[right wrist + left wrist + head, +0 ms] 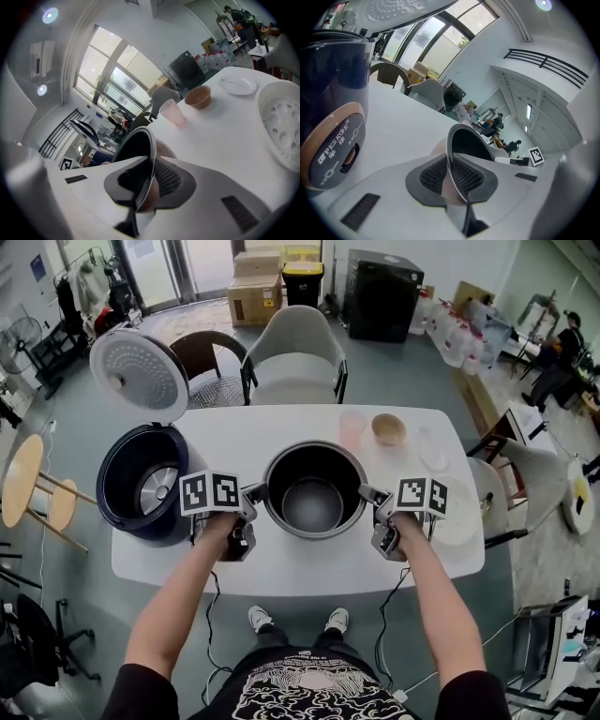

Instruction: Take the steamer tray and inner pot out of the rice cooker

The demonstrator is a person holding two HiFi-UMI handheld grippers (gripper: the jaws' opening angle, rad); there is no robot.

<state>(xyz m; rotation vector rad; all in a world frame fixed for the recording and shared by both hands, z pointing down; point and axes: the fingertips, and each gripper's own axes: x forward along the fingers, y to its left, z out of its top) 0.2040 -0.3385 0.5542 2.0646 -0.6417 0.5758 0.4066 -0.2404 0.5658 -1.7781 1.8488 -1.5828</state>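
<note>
Inner pot (312, 505) stands on table (281, 573) just beside open rice cooker (141, 486), thin rim pinched at opposite sides by left gripper (254, 494) and right gripper (371, 496); hazard: uneven release may tip it.

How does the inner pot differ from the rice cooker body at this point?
The inner pot is bare grey metal; the rice cooker is dark blue, with its lid raised. The inner pot is clamped on opposite sides of its rim by the left gripper and right gripper; the rice cooker is untouched. The inner pot is mid-table, the rice cooker at the left end. Both are round, open-topped and empty.
</note>
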